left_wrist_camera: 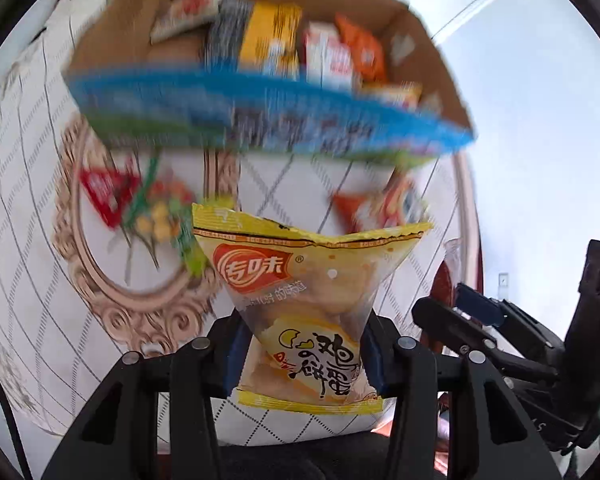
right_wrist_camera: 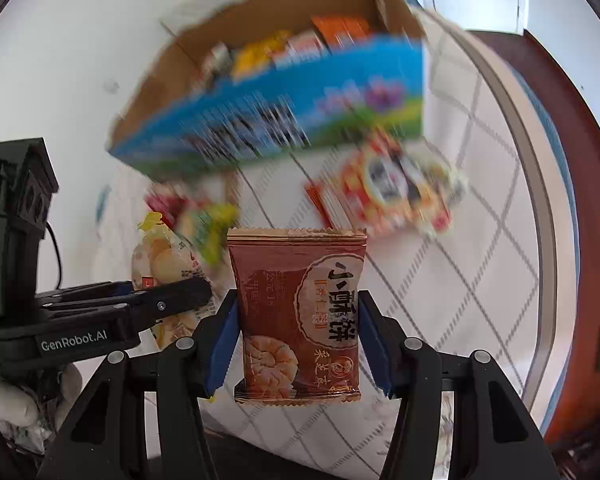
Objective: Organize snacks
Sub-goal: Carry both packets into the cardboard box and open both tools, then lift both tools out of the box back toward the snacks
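Before the blue snack box (left_wrist_camera: 259, 108), left fingers (left_wrist_camera: 235, 356) pinching yellow 专味 packet (left_wrist_camera: 304, 300), right fingers (right_wrist_camera: 219, 352) pinching brown 小酥饼 packet (right_wrist_camera: 297, 316)

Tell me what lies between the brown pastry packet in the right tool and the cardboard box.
In the right wrist view, between the brown pastry packet and the cardboard box lie bare tablecloth and, to the right, a blurred red and white snack bag.

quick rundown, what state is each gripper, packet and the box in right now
left gripper: shut on yellow packet, held upright
right gripper: shut on brown packet, held upright
cardboard box: open on top, snacks inside
loose packets: lying on the tablecloth in front of the box
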`<state>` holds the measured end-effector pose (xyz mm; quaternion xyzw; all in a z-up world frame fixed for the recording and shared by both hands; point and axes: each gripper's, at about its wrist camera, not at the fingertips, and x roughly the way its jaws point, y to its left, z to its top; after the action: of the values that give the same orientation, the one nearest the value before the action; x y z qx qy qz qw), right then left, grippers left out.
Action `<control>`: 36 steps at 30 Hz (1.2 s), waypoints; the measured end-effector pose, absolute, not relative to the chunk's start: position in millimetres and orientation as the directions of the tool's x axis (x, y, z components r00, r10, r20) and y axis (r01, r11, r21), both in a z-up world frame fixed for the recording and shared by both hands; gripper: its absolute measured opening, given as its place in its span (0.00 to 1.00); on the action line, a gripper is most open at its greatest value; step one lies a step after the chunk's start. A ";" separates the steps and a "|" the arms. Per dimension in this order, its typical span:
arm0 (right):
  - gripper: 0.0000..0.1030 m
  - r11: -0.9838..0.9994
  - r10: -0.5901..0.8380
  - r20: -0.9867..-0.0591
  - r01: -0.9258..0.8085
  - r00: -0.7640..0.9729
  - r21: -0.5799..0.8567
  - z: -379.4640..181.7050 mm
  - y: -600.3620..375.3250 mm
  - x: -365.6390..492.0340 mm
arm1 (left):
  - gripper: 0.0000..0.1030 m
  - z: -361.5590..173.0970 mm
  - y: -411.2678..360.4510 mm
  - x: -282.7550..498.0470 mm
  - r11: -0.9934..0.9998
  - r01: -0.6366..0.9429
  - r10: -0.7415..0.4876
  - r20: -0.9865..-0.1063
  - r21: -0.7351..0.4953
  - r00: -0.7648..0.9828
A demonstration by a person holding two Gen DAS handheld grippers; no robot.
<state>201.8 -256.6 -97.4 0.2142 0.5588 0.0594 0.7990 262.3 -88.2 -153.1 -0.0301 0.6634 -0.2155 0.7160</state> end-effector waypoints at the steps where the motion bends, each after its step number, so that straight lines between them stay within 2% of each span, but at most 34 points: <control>1: 0.57 0.898 0.342 -0.854 0.131 0.393 0.420 -85.2 -256.0 211.2 | 0.44 -140.6 -86.3 270.8 0.903 0.272 -0.357 -0.933 -0.333 0.045; 4: 0.57 0.895 0.352 -0.819 0.094 0.453 0.437 -56.4 -256.2 240.0 | 0.44 -103.1 -78.6 315.3 0.901 0.268 -0.379 -0.919 -0.341 0.106; 10: 0.57 0.881 0.374 -0.778 0.069 0.505 0.468 -32.9 -248.4 312.5 | 0.44 -75.0 -77.0 408.3 0.933 0.251 -0.304 -0.938 -0.258 0.166; 16: 0.57 0.891 0.363 -0.791 0.065 0.492 0.449 -39.8 -226.5 379.9 | 0.44 -100.3 -74.0 495.2 0.959 0.233 -0.195 -0.973 -0.162 0.123; 19: 0.57 0.901 0.351 -0.813 0.070 0.464 0.429 -52.4 -217.4 398.7 | 0.44 -131.1 -75.9 527.7 0.965 0.229 -0.150 -0.986 -0.129 0.076; 26: 0.57 0.922 0.328 -0.868 0.074 0.373 0.380 -96.5 -203.3 427.0 | 0.44 -181.1 -80.4 532.9 0.970 0.225 -0.085 -0.995 -0.093 -0.044; 28: 0.60 0.919 0.335 -0.876 0.086 0.346 0.386 -108.6 -203.5 430.0 | 0.44 -191.2 -79.8 530.0 0.970 0.220 -0.085 -0.994 -0.099 -0.075; 29: 0.65 0.915 0.346 -0.883 0.096 0.316 0.393 -115.5 -203.9 431.8 | 0.47 -196.0 -79.1 528.3 0.970 0.219 -0.087 -0.993 -0.103 -0.080; 30: 0.81 0.914 0.350 -0.891 0.102 0.290 0.392 -121.1 -203.9 433.8 | 0.55 -198.2 -78.9 527.3 0.970 0.220 -0.091 -0.993 -0.106 -0.077; 31: 0.93 0.915 0.348 -0.899 0.110 0.267 0.387 -126.7 -204.6 435.2 | 0.72 -199.8 -79.0 526.5 0.968 0.225 -0.093 -0.993 -0.108 -0.074; 33: 0.93 0.921 0.334 -0.906 0.113 0.261 0.372 -129.3 -206.2 435.3 | 0.87 -202.7 -79.9 525.4 0.966 0.234 -0.099 -0.992 -0.113 -0.072; 36: 0.93 0.928 0.308 -0.920 0.134 0.244 0.346 -130.3 -211.5 435.4 | 0.87 -201.6 -79.0 526.2 0.969 0.227 -0.095 -0.995 -0.102 -0.043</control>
<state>435.4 -211.5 -130.3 0.1805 0.6124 0.0565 0.7676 526.2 -79.0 -201.6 0.0463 0.7127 -0.1163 0.6902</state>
